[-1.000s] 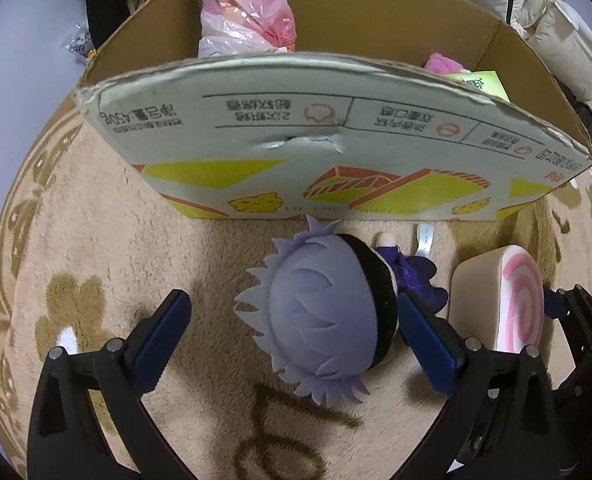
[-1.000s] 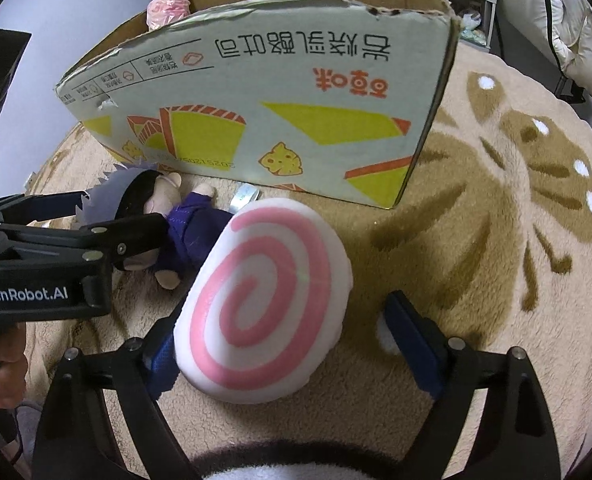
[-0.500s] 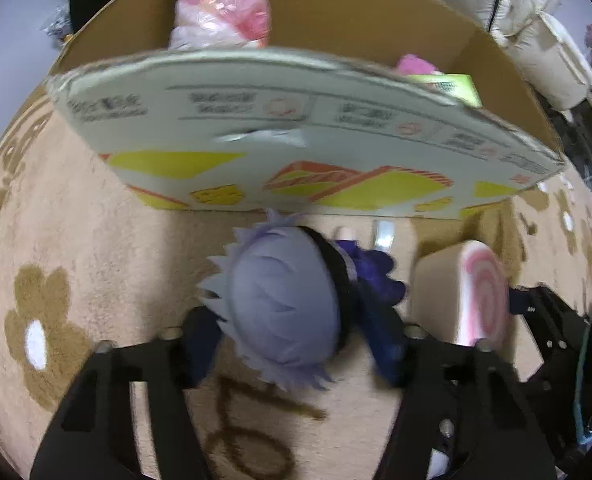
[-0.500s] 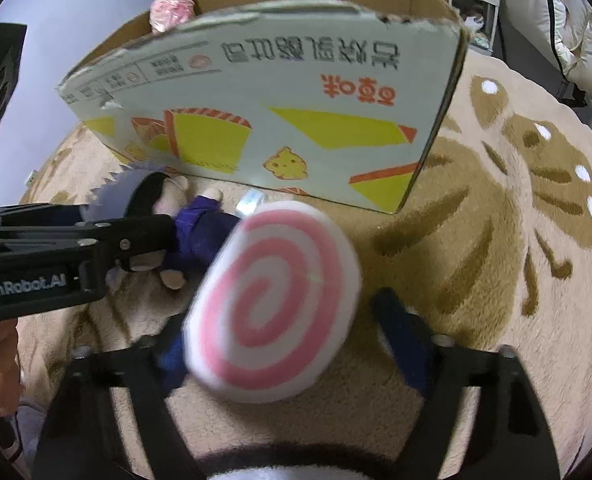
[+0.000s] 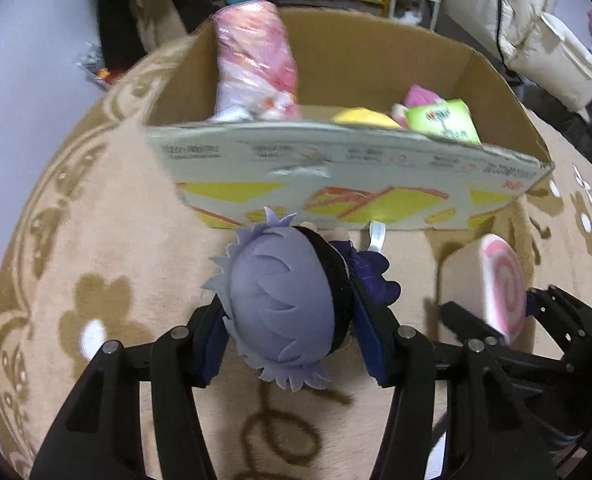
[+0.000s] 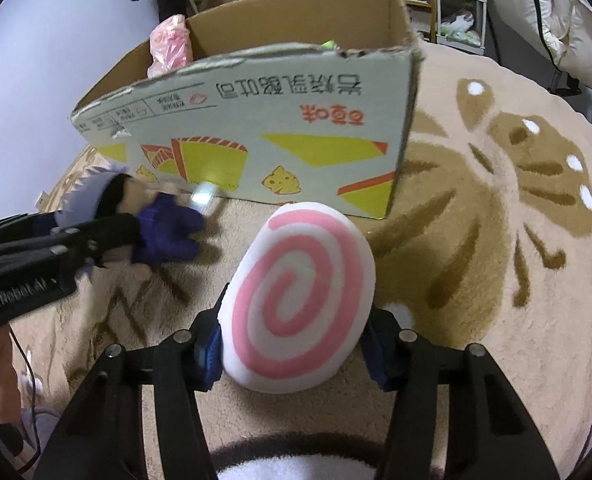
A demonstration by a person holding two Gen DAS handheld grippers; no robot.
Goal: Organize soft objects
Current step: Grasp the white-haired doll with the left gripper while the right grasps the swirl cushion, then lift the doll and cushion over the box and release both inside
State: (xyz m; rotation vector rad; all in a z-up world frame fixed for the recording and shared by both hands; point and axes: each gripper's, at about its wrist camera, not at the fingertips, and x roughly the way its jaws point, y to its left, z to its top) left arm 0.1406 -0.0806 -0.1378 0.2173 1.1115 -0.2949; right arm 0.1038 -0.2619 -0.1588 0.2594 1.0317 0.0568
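My left gripper (image 5: 292, 332) is shut on a plush doll (image 5: 284, 300) with grey spiky hair and a purple outfit, held above the rug in front of the cardboard box (image 5: 336, 168). The doll also shows in the right wrist view (image 6: 136, 216). My right gripper (image 6: 296, 356) is shut on a white cushion with a pink spiral (image 6: 300, 300), lifted off the rug; the cushion shows at the right of the left wrist view (image 5: 496, 284). The box (image 6: 256, 128) stands open just beyond both.
Inside the box are a pink wrapped bundle (image 5: 256, 60), a yellow plush (image 5: 360, 118), a pink plush (image 5: 420, 98) and a green packet (image 5: 444, 120). A beige patterned rug (image 6: 496, 240) covers the floor. Shelves and white bedding stand behind.
Both grippers have closed, the left on the doll and the right on the spiral cushion. Both have risen, so the box interior shows.
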